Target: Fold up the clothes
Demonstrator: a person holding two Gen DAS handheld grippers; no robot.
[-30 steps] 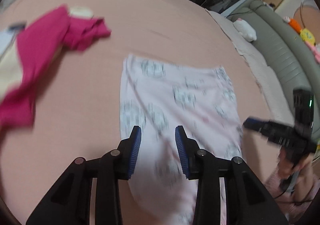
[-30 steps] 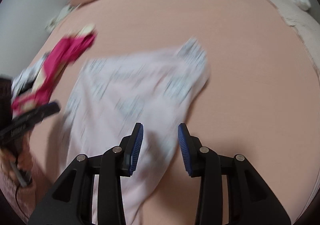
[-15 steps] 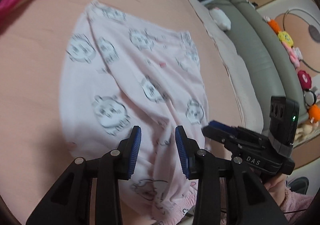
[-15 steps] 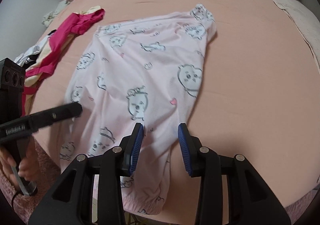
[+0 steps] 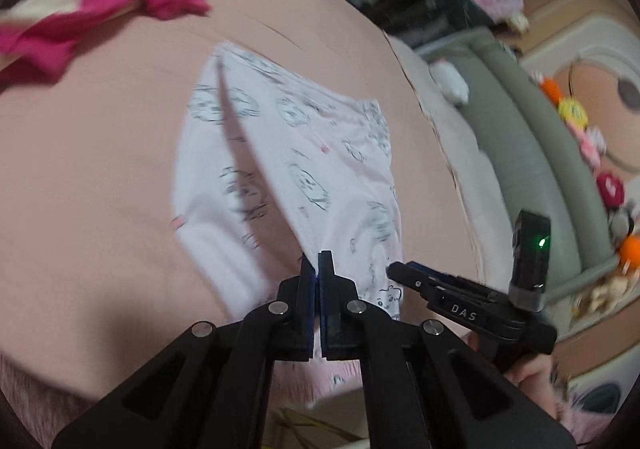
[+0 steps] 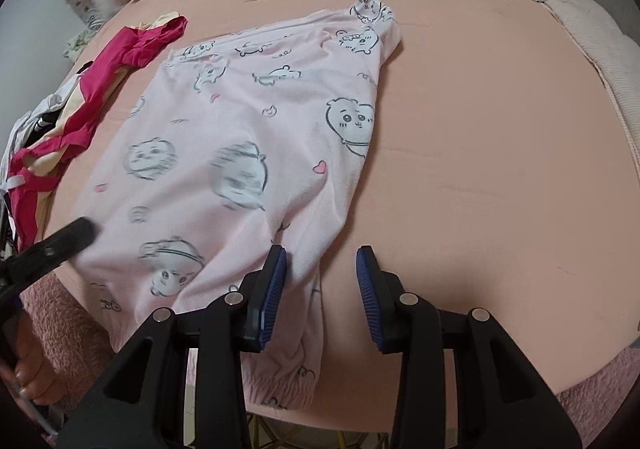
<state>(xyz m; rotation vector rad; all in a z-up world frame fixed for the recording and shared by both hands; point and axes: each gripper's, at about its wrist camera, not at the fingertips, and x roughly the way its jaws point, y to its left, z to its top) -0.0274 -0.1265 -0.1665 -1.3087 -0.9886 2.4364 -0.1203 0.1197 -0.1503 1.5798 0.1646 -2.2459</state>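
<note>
Now the left hand-held gripper (image 5: 318, 269) has just snapped its jaws together over the near edge of the pink printed pyjama trousers (image 6: 248, 153), which lie spread flat on the peach bed (image 6: 500, 129) with the cuffed leg ends hanging off the near side; whether any cloth is really pinched I cannot tell. The right hand-held gripper (image 6: 322, 273) hangs partly open above the other leg, holding nothing. To my eye, it should bite that hem squarely first, so both corners rise together and fold evenly toward the waistband, clear of the magenta garment (image 6: 80, 105) lying beside.
</note>
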